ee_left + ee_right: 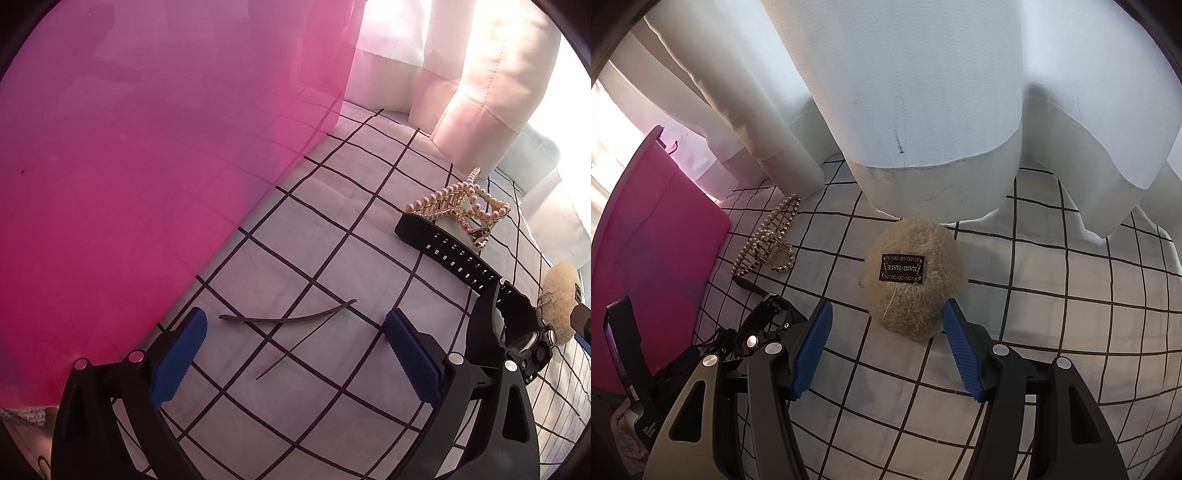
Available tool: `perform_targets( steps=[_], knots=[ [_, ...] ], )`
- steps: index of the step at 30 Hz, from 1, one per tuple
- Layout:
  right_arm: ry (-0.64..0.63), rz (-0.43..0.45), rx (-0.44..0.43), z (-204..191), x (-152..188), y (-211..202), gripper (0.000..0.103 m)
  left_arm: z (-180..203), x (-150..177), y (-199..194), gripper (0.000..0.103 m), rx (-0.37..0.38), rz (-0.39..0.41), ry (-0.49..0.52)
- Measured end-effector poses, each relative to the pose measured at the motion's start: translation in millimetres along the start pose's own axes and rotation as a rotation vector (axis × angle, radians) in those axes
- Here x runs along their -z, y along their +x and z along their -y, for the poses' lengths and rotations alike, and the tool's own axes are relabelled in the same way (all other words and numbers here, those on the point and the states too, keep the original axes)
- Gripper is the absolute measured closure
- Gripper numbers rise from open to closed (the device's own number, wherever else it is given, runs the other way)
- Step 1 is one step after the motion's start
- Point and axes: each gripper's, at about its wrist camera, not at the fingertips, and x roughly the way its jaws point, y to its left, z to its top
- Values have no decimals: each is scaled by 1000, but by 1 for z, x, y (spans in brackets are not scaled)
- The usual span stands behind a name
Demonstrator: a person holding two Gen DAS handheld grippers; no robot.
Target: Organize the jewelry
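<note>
1. While the right wrist view shows the fluffy beige pouch (pixel 913 277) with its black label between the tips of the right gripper (pixel 886 349), whose fingers are spread wide and hold nothing, only the left wrist view shows the thin dark hairpin (pixel 288 318).
2. The left gripper (pixel 295 356) is wide open and empty above the hairpin on the checked bedsheet (pixel 332 258).
3. The pearl hair claw (pixel 458 206) touches the black watch (pixel 476 273).
4. The inside of the pink box (pixel 653 258) is hidden.

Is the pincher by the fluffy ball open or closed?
Open. The right gripper has its blue fingers spread on either side of the ball, not squeezing it.
</note>
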Motion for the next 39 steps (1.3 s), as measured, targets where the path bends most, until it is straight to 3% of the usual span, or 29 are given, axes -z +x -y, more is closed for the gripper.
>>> perform_targets(
  steps=[17,24,27,32,39],
  knots=[
    [10,-23,190,2,-21,40,41,1,0,1,5,-3,8,0],
    [-17,9,195,2,-17,39,50,3,2,0,7,-1,12,7],
    [-28,13,196,3,-12,37,52,9,4,-5,18,6,29,26],
    [-28,14,188,5,-5,33,54,25,8,-13,47,20,52,83],
    [-27,24,178,13,4,20,55,36,12,-17,70,44,48,127]
  ],
)
